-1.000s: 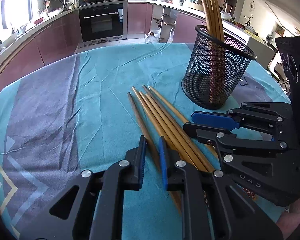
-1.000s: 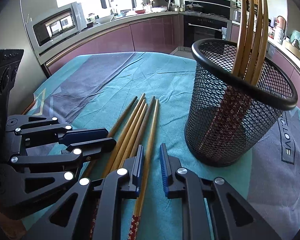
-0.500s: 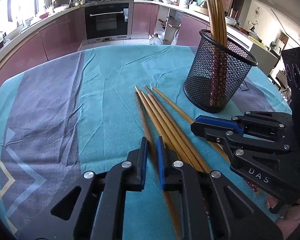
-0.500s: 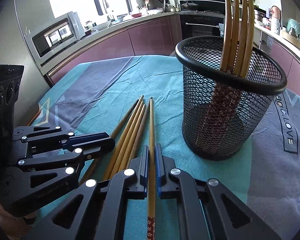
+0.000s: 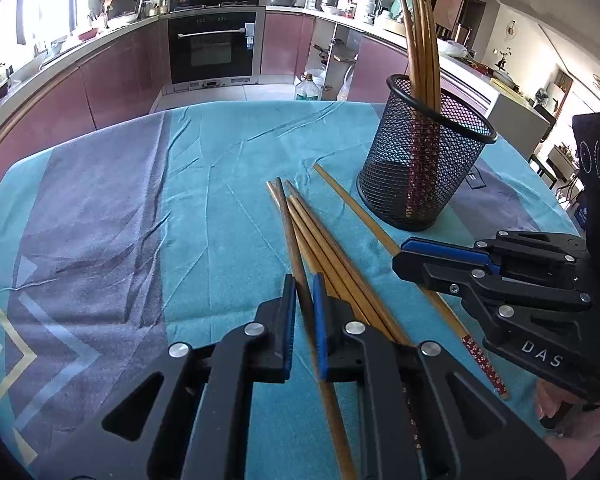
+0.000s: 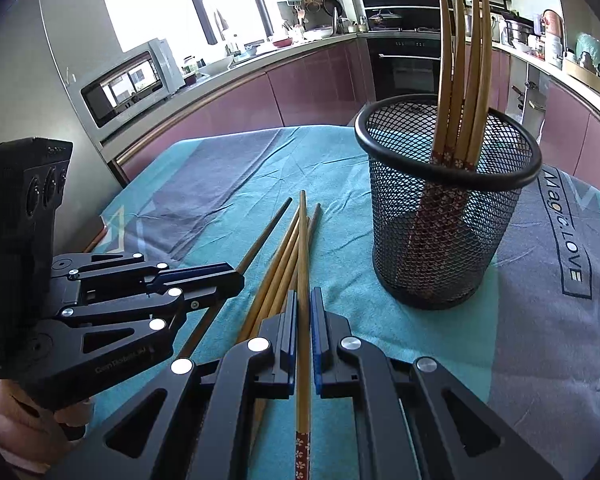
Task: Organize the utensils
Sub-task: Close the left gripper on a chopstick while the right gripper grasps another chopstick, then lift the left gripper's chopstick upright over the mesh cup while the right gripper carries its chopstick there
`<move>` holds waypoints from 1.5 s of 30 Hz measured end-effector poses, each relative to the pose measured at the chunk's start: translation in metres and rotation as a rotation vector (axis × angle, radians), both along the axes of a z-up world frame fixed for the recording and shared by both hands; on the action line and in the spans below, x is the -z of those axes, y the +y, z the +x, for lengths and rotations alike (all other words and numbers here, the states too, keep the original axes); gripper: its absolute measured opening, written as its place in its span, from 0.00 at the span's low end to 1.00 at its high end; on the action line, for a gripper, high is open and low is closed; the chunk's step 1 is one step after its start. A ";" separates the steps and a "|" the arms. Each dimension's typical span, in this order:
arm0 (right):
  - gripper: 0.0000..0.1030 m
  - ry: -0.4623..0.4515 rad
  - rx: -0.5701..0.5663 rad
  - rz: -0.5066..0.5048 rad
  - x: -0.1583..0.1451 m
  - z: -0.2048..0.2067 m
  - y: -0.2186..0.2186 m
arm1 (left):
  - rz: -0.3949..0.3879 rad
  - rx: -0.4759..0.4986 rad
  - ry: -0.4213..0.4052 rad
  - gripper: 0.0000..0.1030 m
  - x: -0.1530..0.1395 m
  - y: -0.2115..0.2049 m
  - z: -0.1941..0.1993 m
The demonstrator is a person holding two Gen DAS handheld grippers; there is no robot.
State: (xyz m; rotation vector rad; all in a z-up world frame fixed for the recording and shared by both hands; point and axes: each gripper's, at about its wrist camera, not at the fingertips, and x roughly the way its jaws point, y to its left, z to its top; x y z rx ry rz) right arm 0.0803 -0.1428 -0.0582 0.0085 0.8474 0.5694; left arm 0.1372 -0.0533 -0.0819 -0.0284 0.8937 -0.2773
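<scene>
Each gripper is clenched on one chopstick, the right gripper on a pale chopstick whose long axis points far toward the mesh holder, just right of it; the left gripper grips a darker chopstick.

Loose wooden chopsticks lay fanned on the cloth beside an upright mesh holder holding more

Your right gripper clamped one wooden chopstick; your left gripper clamped the darker chopstick, left of the mesh holder.
</scene>
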 end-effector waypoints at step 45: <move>0.05 -0.220 0.068 0.202 -0.087 -0.033 -0.068 | -0.209 0.107 -0.242 0.07 -0.116 0.030 -0.051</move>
